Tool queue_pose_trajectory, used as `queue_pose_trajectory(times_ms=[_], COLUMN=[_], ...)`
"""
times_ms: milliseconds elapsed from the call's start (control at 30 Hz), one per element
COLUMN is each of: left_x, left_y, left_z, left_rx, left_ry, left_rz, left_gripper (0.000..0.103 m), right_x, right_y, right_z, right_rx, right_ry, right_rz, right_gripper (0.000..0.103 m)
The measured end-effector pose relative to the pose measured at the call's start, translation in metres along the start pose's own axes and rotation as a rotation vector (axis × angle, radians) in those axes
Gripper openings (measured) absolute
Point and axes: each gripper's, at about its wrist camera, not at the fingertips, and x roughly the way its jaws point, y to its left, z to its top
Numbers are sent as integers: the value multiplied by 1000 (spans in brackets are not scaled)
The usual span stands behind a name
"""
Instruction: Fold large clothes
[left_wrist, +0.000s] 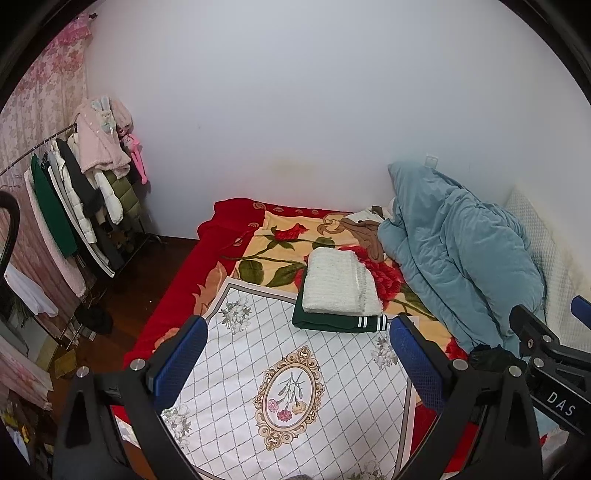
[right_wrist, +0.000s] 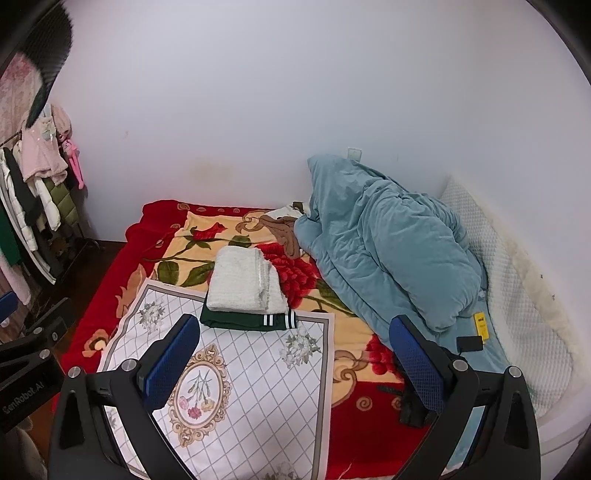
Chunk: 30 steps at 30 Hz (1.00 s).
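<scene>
Lying beyond both released tools (left_wrist: 295, 363) (right_wrist: 291, 363), 2 folded garments (left_wrist: 341, 295) sit stacked.

A: Any room ahead of the left gripper (left_wrist: 299, 354)?
B: Yep, bare white mat (left_wrist: 295, 369) right under it. The folded stack (left_wrist: 341, 286) sits just beyond, and the blue duvet (left_wrist: 454, 258) heaps up to the right, blocking that side.
</scene>
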Motion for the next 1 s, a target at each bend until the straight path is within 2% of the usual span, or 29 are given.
queue_pose_trajectory(times_ms=[1000], left_x=[-8], left_y=[6], left_z=[5], left_rx=[8], left_ry=[-18], left_rz=[12], left_gripper=[101], right_x=[-1], right_y=[3], right_z=[-2], right_rx=[8], right_ry=[-8], right_rz=[2], right_gripper=[103])
